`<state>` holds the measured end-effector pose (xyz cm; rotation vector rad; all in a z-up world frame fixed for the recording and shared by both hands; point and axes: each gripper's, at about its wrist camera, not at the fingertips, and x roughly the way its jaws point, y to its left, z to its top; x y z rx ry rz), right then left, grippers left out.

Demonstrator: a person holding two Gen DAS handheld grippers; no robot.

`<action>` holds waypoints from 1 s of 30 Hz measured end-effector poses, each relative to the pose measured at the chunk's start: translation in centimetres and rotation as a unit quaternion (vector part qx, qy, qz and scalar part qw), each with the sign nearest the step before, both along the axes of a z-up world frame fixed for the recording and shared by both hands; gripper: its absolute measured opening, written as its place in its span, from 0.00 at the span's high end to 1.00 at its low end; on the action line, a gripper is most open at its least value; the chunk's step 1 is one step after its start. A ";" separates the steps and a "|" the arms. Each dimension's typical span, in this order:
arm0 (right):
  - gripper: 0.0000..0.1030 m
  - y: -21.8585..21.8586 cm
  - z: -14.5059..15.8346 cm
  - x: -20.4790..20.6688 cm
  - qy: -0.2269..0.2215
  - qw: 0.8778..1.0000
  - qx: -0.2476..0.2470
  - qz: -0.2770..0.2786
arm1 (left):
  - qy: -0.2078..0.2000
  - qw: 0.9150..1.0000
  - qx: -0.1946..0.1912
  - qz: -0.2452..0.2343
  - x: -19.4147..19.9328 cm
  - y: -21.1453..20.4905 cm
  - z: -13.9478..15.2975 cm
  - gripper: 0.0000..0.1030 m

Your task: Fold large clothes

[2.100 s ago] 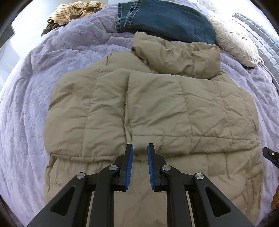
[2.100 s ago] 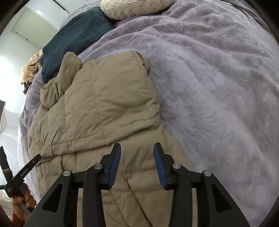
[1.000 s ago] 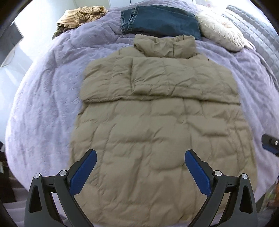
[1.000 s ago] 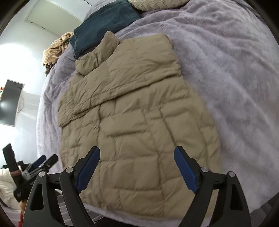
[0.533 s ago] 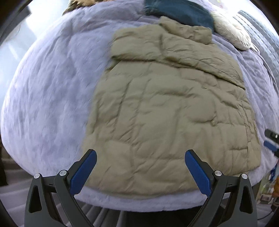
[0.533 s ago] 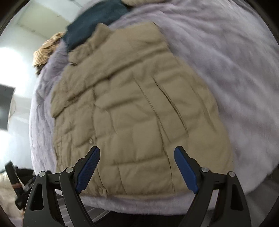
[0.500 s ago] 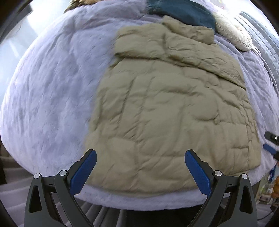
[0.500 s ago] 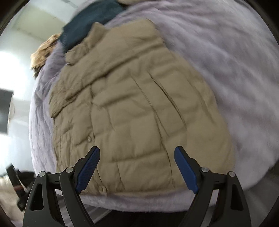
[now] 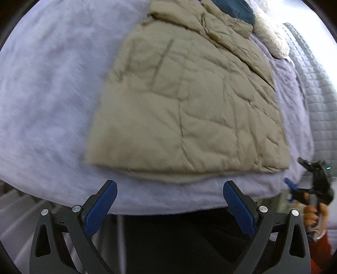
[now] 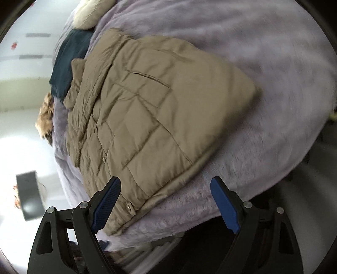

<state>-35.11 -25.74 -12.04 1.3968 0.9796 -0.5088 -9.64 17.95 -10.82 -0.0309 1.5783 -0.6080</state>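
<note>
A tan quilted puffer jacket (image 9: 189, 101) lies flat on the lilac bed cover (image 9: 46, 88), sleeves folded across its upper part, hem toward me. My left gripper (image 9: 169, 186) hangs open over the bed's near edge, just below the hem, with nothing between its blue pads. In the right wrist view the same jacket (image 10: 151, 109) lies tilted, and my right gripper (image 10: 166, 185) stands open above its hem corner by the snap buttons, holding nothing. The right gripper (image 9: 294, 187) also shows at the right edge of the left wrist view, held by a hand.
Folded blue jeans (image 10: 69, 61) and a cream cushion (image 10: 90, 12) lie beyond the jacket's collar. A striped brown garment (image 10: 45, 113) sits at the bed's far corner. A quilted grey headboard (image 9: 311, 80) runs along the right. The bed's front edge (image 9: 168, 202) drops to dark floor.
Both grippers have pulled back and down toward the bed's near edge, still wide open. The jacket's hem now sits just ahead of the fingertips. The right view has rolled.
</note>
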 end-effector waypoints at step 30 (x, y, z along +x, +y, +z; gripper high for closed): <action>0.66 -1.3 -7.7 0.0 -0.085 0.975 0.126 -0.162 | 0.071 0.991 -0.090 0.064 3.0 -2.7 -5.3 0.72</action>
